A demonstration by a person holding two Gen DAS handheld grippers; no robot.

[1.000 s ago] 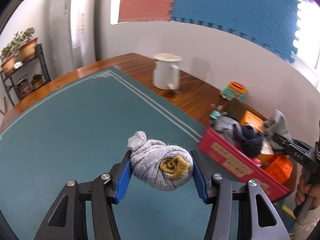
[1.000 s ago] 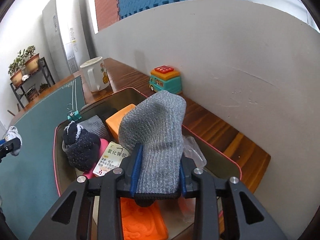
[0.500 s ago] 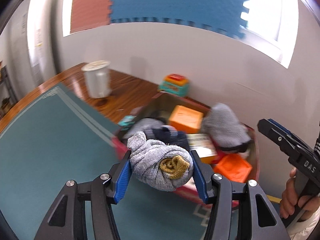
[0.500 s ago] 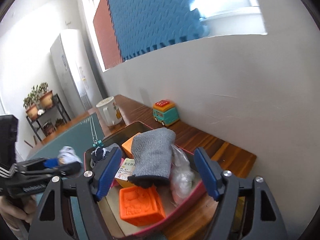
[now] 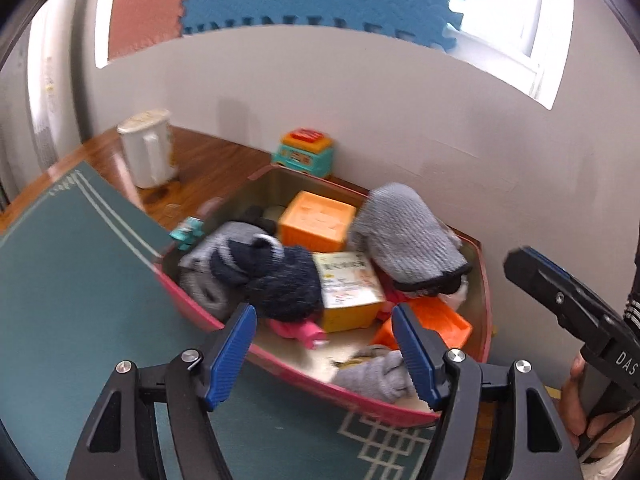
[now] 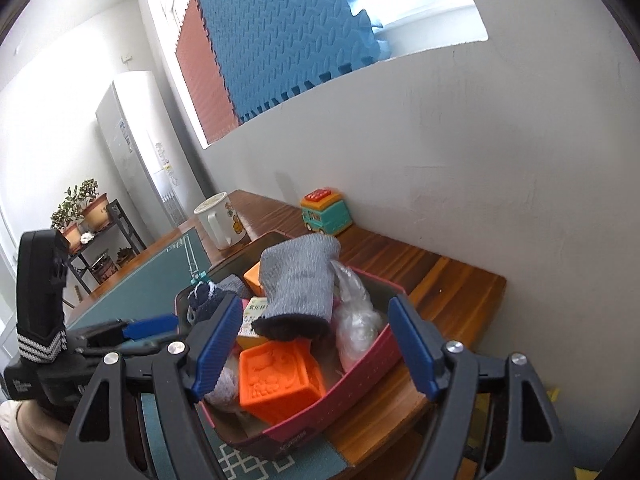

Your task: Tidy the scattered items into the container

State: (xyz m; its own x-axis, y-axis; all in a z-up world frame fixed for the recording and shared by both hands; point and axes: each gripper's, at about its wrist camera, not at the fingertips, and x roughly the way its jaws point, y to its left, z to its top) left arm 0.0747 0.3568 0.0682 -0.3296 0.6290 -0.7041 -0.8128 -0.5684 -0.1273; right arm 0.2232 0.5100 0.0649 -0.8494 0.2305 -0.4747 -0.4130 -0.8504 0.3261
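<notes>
1. Container (image 5: pixel 188 304), the pink-walled box at the mat's far right corner, is now piled full.
2. Rolled grey sock (image 5: pixel 376 376) has just dropped into its near corner.
3. Left gripper (image 5: pixel 324 344) is opening, empty.
4. Right gripper (image 6: pixel 312 344) stands wide, its grey sock (image 6: pixel 298 284) released on top.

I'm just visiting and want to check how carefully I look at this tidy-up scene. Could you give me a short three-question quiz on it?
1. True or false: the white mug stands inside the red box.
2. Which toy stands by the wall behind the box? A) toy bus B) ball C) doll
3. Fill in: the embossed cube in the box is coloured ____.
Key: 1 false; 2 A; 3 orange.
</notes>
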